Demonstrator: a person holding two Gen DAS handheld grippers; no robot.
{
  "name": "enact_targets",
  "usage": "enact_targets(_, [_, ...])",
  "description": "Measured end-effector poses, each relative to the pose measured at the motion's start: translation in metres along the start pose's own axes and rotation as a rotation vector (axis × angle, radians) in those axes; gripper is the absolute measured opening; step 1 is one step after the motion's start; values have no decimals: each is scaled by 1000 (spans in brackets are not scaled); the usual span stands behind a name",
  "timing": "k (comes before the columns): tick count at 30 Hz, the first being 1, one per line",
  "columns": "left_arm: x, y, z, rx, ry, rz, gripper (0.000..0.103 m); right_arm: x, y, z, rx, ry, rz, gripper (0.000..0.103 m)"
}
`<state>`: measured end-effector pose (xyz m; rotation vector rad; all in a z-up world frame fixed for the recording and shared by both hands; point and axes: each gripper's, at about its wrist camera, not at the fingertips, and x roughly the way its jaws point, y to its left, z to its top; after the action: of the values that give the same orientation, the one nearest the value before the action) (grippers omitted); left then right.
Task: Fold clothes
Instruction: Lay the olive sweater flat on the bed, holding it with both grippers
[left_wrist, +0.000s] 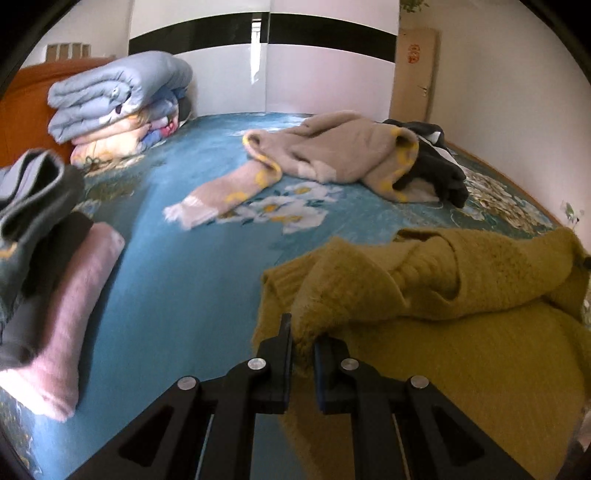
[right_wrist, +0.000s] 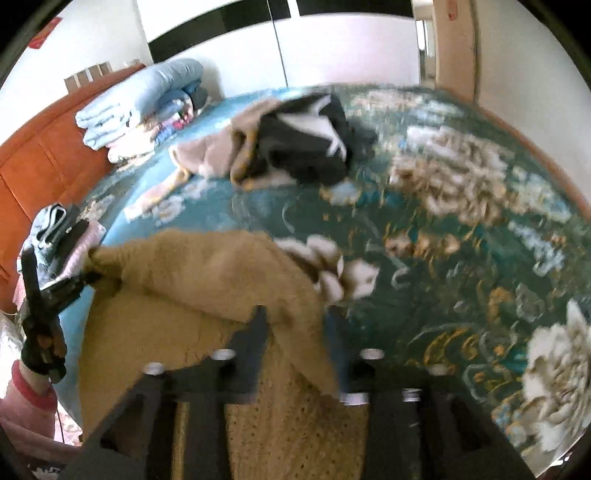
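Note:
A mustard yellow knit sweater lies bunched at the near edge of the bed, also in the right wrist view. My left gripper is shut on its left edge; it shows from the side in the right wrist view. My right gripper is shut on the sweater's right edge, with cloth draped over the right finger. A beige sweater with yellow trim and a dark garment lie unfolded farther back on the bed.
A stack of folded clothes, pink under grey and dark ones, sits at the left. Folded quilts are piled by the orange headboard. The blue floral bedspread covers the bed. A white wardrobe stands behind.

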<state>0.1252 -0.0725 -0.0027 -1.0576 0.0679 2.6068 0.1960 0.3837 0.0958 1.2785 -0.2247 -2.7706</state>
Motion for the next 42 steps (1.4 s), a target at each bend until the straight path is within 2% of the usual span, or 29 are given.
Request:
enact_targets(1, [-1, 2, -2, -3, 3, -5, 10, -4, 4, 7, -5, -16, 1, 53])
enact_targets(4, [-3, 1, -7, -2, 11, -16, 10, -16, 16, 28, -20, -59, 9, 54])
enact_targets(6, [-4, 1, -9, -5, 12, -23, 10, 1, 40, 54, -60, -36, 73, 55])
enact_targets(8, [-6, 2, -11, -13, 17, -30, 10, 30, 60, 74, -88, 29, 113, 58])
enact_targets(11, [-9, 1, -13, -25, 21, -41, 10, 101, 77, 99, -70, 182, 133, 58])
enact_targets(15, [-12, -1, -13, -21, 28, -45, 10, 189, 70, 108, -4, 354, 80, 58])
enact_targets(18, [-12, -2, -13, -12, 31, -47, 10, 223, 59, 104, 76, 422, 103, 58])
enact_targets(21, [-10, -1, -12, -5, 35, -49, 10, 231, 57, 100, 98, 434, 131, 57])
enact_targets(22, [-10, -1, -11, -5, 34, -48, 10, 231, 58, 98, 100, 429, 138, 51])
enact_targets(23, [-9, -1, -11, -6, 33, -48, 10, 229, 58, 96, 103, 421, 147, 43])
enact_targets(24, [-9, -1, -10, -6, 32, -49, 11, 226, 59, 95, 105, 411, 153, 24])
enact_targets(25, [-9, -1, -9, -7, 31, -49, 11, 222, 59, 95, 103, 395, 154, 11])
enact_targets(29, [-7, 1, -3, -5, 27, -48, 11, 194, 63, 101, 99, 305, 202, 7])
enact_targets(33, [-2, -1, 25, 30, 3, -48, 10, 142, 48, 126, 128, 124, 210, 7])
enact_targets(36, [5, -6, 59, 74, -30, -48, 11, 94, 28, 154, 124, -53, 123, 7])
enact_targets(38, [14, -12, 89, 109, -51, -51, 11, 70, 17, 170, 113, -134, 65, 7])
enact_targets(39, [21, -16, 105, 120, -49, -50, 11, 62, 13, 179, 103, -166, 19, 2])
enact_targets(42, [45, -26, 151, 143, -37, -51, 10, 46, -12, 203, 121, -231, -76, 1])
